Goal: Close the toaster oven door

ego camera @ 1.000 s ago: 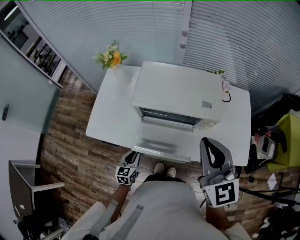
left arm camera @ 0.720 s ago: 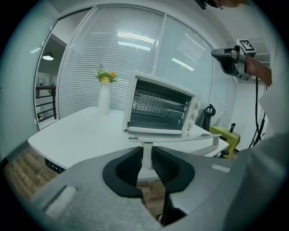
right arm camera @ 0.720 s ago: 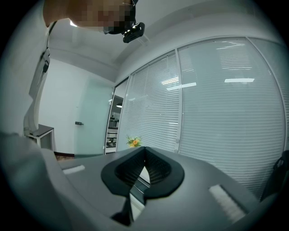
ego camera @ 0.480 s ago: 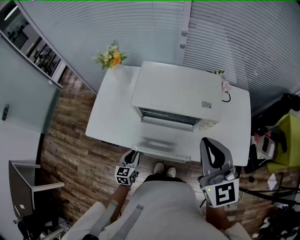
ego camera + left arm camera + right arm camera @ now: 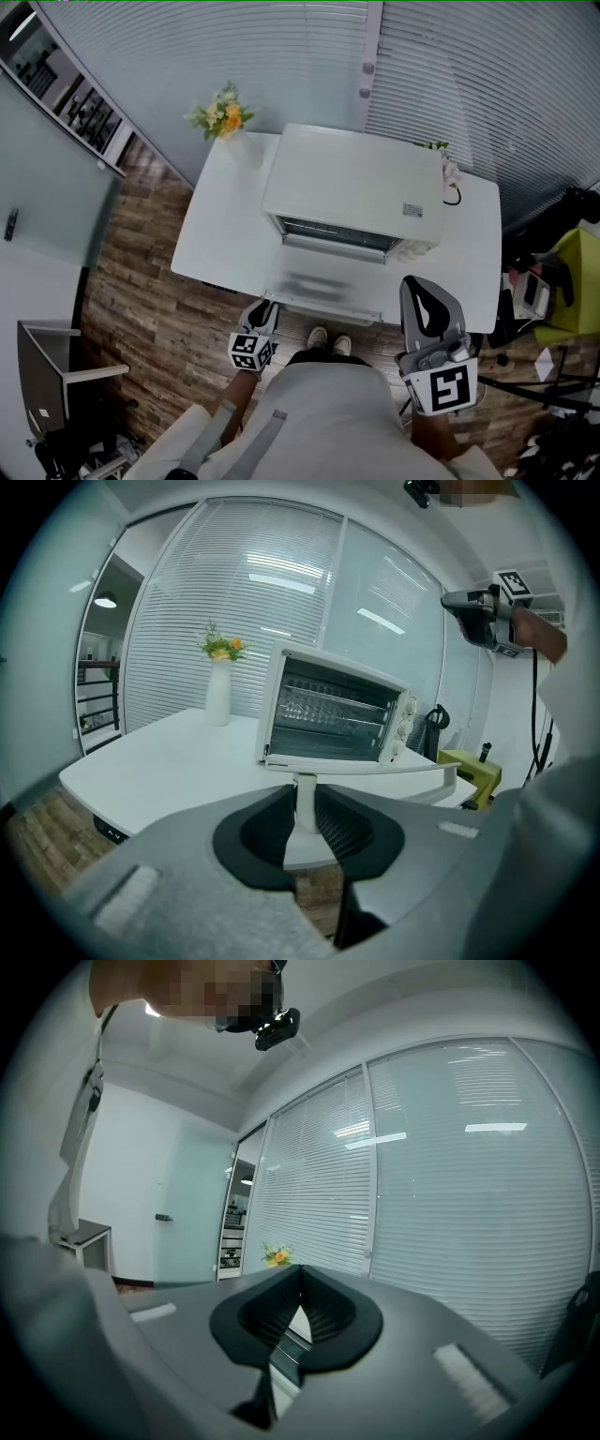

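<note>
- Overhead first, in the head view: the white box-shaped toaster oven (image 5: 352,183) stands on the white rectangular tabletop (image 5: 220,234). Its door (image 5: 328,277) lies flat, dropped toward the person at 6 o'clock, so closing has not begun.
- The left hand-held gripper (image 5: 265,314) sits at the door's 7 o'clock, just beside the tabletop's near edge. That is probably a spot from which it can come under the door's front lip and lift.
- The right hand-held gripper (image 5: 419,286) is raised at the door's 5 o'clock, apart from it and seemingly kept out of the door's swing.
- Next, the left gripper view: the left hand-held gripper (image 5: 305,789) has its jaws narrowly apart with nothing gripped, and white tabletop shows through the gap. It faces the toaster oven (image 5: 333,719) at 12 o'clock, with the door (image 5: 366,766) seen edge-on. A narrow setting suits nudging more than grasping.
- Last, the right gripper view: the right hand-held gripper (image 5: 300,1274) has its tips together and holds nothing. It faces the slatted white blinds (image 5: 450,1176) and the yellow flowers (image 5: 277,1255) at 11 o'clock, so it looks idle.
</note>
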